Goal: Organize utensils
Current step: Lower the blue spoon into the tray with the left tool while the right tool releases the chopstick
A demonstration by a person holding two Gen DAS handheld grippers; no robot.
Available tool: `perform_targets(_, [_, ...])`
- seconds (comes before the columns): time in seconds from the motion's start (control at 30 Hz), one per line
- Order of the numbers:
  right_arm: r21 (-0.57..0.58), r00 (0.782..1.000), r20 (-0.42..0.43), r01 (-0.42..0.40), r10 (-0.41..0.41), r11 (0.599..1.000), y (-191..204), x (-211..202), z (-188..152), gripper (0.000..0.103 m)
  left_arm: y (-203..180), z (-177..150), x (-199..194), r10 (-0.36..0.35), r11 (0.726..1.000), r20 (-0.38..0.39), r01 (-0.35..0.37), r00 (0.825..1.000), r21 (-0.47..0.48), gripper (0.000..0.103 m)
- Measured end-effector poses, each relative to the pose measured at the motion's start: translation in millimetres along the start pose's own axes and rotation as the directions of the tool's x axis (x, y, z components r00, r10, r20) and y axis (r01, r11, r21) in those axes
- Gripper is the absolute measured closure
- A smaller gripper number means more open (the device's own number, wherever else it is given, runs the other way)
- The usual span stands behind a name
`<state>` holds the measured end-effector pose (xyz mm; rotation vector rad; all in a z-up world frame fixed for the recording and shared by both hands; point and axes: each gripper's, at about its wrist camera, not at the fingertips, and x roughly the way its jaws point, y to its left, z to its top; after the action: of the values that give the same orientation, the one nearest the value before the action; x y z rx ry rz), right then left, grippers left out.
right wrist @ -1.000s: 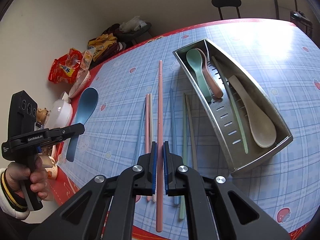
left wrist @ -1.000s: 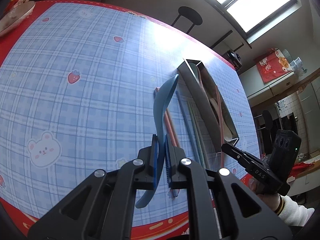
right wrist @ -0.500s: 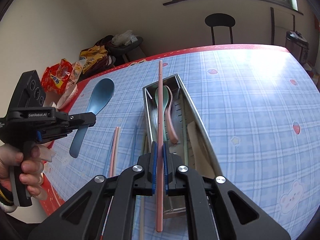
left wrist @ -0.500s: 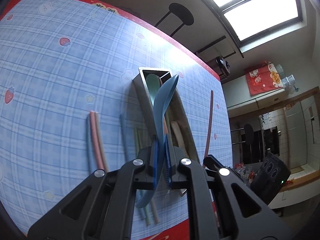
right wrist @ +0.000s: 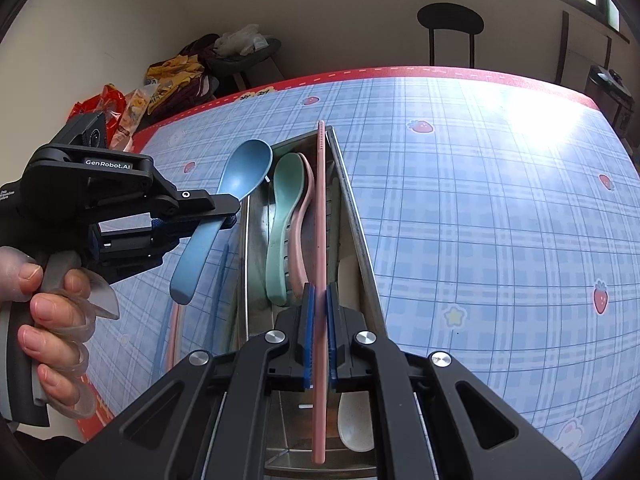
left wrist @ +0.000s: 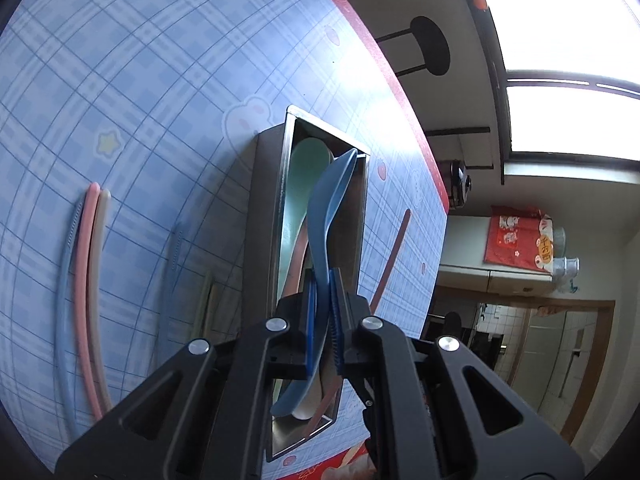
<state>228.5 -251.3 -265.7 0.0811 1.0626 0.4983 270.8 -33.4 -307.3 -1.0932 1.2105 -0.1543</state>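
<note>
Claws over the steel utensil tray (right wrist: 362, 240)
Left claw (right wrist: 230, 216) grips a blue spoon (right wrist: 240, 176) above the tray's left edge; right claw (right wrist: 318, 336) clamps a pink chopstick (right wrist: 320, 208) lengthwise over the tray on the table (right wrist: 480, 200).

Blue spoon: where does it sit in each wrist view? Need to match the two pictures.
Left wrist: blue spoon at centre, clamped by the left gripper, bowl up over the metal tray.
Right wrist: blue spoon left of centre, held by the left gripper, just left of the tray.
Shared landmark: green spoon in the tray.
</note>
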Motion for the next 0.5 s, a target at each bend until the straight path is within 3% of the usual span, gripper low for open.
perform_targets(0.5, [0.012, 0.996, -0.086, 0.016, -0.015, 1.000, 6, 32, 4, 0.097, 3, 14, 27, 0.009, 0.995, -0.007, -0.010, 1.000, -0.097, 0.092])
